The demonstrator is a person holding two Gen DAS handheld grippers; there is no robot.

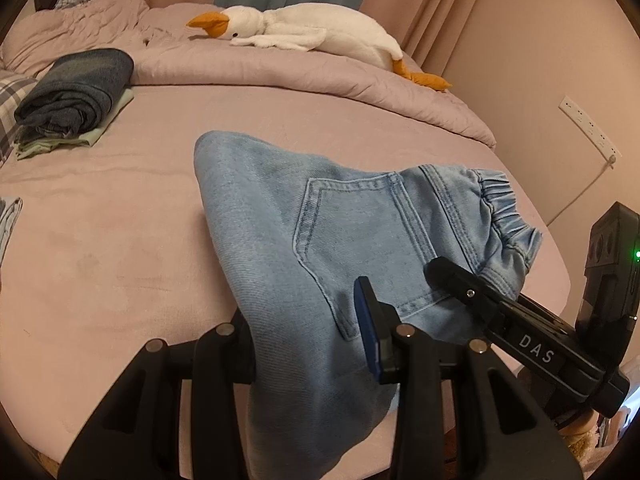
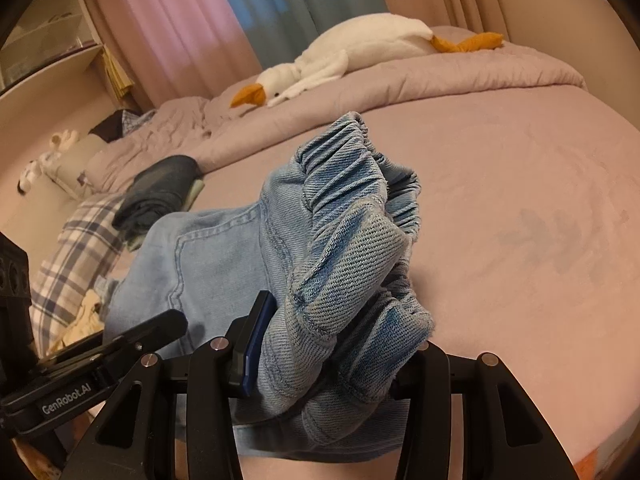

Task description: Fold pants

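Both grippers pinch the light-blue denim pants point(image 1: 320, 248), lifted over the near edge of the pink-sheeted bed point(image 1: 120, 240): the left gripper point(image 1: 308, 340) closed on leg fabric, the right gripper point(image 2: 332, 364) closed on the bunched elastic waistband point(image 2: 352, 184) — presumably to carry them flat for folding.

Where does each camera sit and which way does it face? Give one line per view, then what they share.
Left wrist: on the left gripper, facing across the bed; its fingers hold the jeans; the right gripper shows alongside.
Right wrist: on the right gripper, facing the bunched waistband; its fingers clamp it.
Shared: jeans, plush goose, folded clothes stack.
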